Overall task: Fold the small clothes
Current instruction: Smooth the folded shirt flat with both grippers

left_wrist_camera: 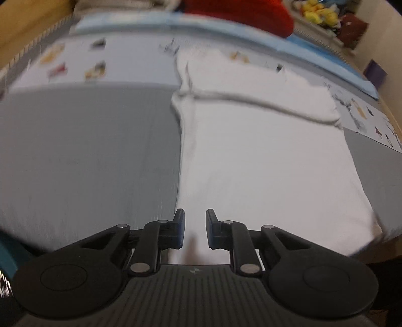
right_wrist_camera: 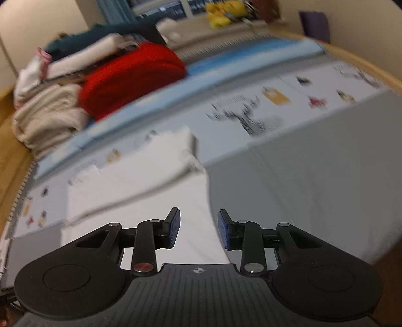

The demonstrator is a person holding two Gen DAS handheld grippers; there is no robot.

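Note:
A white garment (left_wrist_camera: 263,151) lies flat on the grey mat (left_wrist_camera: 88,151), with a folded-over band across its far part. My left gripper (left_wrist_camera: 195,227) is open and empty, just above the garment's near left edge. In the right wrist view the same white garment (right_wrist_camera: 140,191) lies left of centre on the grey mat (right_wrist_camera: 301,176). My right gripper (right_wrist_camera: 199,227) is open and empty above the garment's near right edge. Both views are motion-blurred.
A pale printed sheet (right_wrist_camera: 276,105) and a blue strip (right_wrist_camera: 226,65) lie beyond the mat. A pile of clothes with a red item (right_wrist_camera: 130,78) and cream and white items (right_wrist_camera: 47,118) sits at the far side. Yellow soft toys (left_wrist_camera: 319,12) stand behind.

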